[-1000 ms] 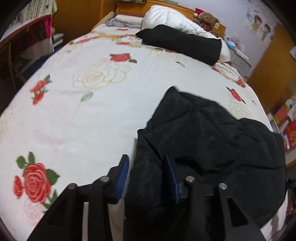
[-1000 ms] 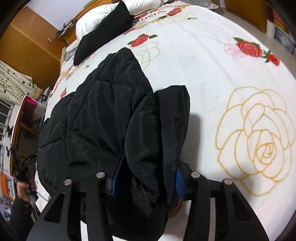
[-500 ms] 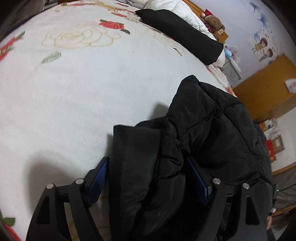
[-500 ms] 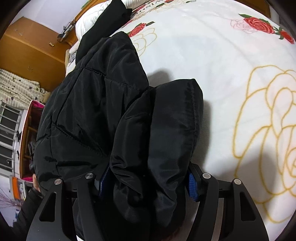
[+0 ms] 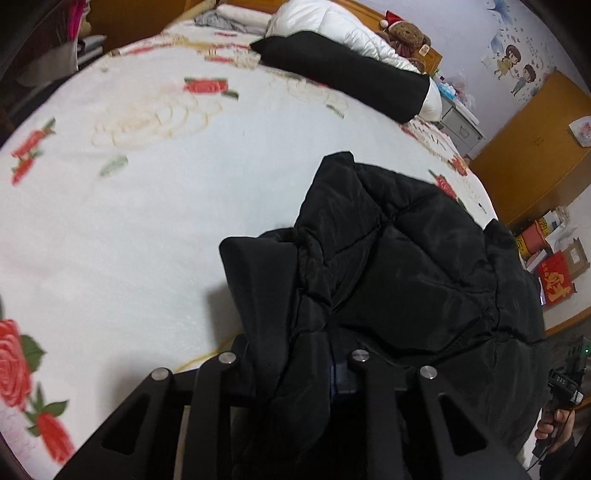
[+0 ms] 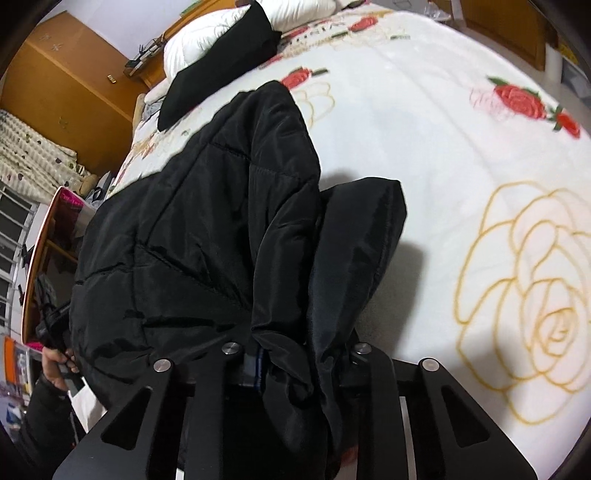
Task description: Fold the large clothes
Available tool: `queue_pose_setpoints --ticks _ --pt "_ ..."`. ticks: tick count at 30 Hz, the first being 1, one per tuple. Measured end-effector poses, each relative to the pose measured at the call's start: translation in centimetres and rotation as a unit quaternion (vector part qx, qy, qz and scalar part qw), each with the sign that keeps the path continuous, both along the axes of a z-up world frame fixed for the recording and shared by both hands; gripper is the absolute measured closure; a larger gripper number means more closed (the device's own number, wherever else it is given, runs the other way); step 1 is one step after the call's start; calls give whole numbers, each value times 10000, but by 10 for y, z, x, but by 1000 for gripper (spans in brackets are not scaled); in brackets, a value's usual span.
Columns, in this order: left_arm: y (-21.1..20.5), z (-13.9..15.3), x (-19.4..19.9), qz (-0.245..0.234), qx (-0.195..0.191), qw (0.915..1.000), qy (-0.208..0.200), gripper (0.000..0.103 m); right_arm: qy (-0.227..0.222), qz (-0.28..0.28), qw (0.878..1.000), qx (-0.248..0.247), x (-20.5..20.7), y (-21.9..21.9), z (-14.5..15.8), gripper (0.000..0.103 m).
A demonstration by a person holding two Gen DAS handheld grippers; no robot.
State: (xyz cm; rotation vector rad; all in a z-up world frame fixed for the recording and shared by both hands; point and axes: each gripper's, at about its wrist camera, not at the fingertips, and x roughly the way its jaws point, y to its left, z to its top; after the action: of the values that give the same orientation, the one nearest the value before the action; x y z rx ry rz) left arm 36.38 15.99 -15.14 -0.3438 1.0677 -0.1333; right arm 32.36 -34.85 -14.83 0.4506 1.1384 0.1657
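Note:
A black quilted puffer jacket lies bunched on the white bedspread with red roses. My left gripper is shut on a fold of the jacket's edge, and the cloth hides its blue pads. In the right wrist view the same jacket spreads to the left, and my right gripper is shut on another bunched fold at its edge. Both grippers hold the jacket slightly lifted off the bedspread.
A folded black garment and a white duvet lie at the head of the bed, with a teddy bear behind. Wooden wardrobes stand beside the bed. Boxes lie on the floor at right.
My left gripper has gone from open beside the jacket's edge to shut on a fold of it. My right gripper has closed tighter on its fold. The jacket edge is lifted.

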Motion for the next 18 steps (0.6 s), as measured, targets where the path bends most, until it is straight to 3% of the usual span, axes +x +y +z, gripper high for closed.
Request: queue_pose_setpoints --ticks 7,12,18 --pt "0 67 -17 -101 144 9993 -334 78 -263 68 9996 -24 -23 3 50 81" --pt "7 105 -50 -39 90 9983 -567 78 -487 116 9987 52 -56 6 84 81" --pt "14 108 -103 12 -20 9985 -539 78 -449 222 9987 52 -93 14 93 81"
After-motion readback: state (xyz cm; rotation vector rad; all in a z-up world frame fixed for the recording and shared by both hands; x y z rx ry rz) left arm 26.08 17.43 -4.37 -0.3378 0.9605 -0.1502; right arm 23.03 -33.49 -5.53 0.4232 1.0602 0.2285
